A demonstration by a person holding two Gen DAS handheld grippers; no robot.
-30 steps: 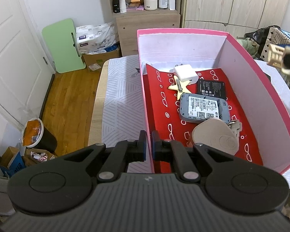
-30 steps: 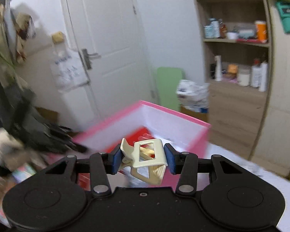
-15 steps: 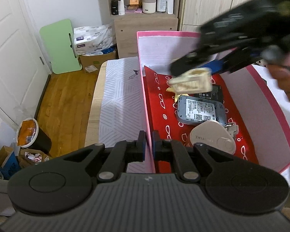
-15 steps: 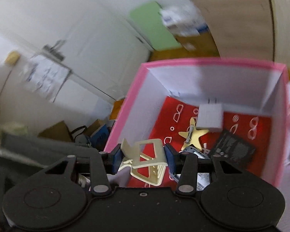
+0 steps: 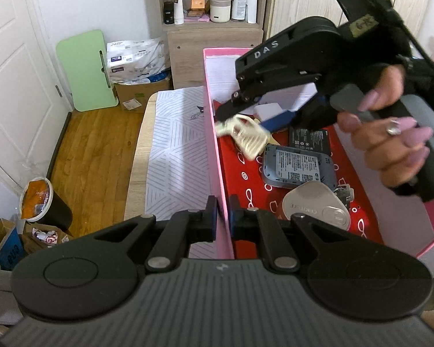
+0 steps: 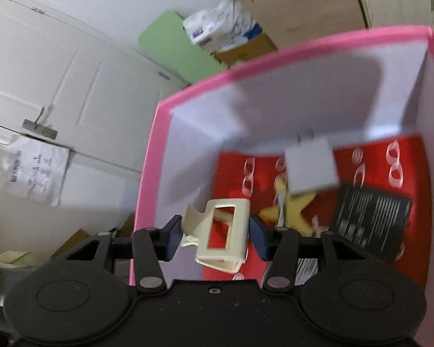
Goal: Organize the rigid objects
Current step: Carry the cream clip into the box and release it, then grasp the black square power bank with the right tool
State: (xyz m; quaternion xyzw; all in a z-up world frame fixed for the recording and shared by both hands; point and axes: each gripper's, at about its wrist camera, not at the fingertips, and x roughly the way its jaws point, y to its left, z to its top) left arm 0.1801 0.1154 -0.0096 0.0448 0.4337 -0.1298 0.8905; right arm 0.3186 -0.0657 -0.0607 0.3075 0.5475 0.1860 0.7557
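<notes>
- The cream hair claw clip (image 6: 221,232) is a pale plastic piece with a rectangular cut-out in its back and curved teeth, tilted and a little blurred; it sits between your right gripper's (image 6: 215,235) blue pads, over the near left corner of the pink box (image 5: 217,156).
- Your right gripper's jaws have just been opening: the left pad looks to touch the clip, the right pad shows a sliver of gap, so the hold is loosening or gone.
- Your right hand (image 5: 390,141) wraps that gripper's handle above the box.
- Your left gripper (image 5: 222,219) is pinched shut on the box's near left wall, one pad outside and one inside.
- Inside, on the red patterned lining, lie a white charger block (image 6: 311,167), a yellow star clip (image 6: 289,211), a black battery (image 6: 370,217), a grey pocket router (image 5: 298,167) and a beige rounded case (image 5: 315,205).
- The box stands on a table with a white line-patterned cloth (image 5: 173,156).
- Around it you have a wooden floor (image 5: 95,150), a white door (image 5: 11,86), a green board (image 5: 85,69) leaning on the wall, and a shelf unit (image 5: 211,20) with bottles.
</notes>
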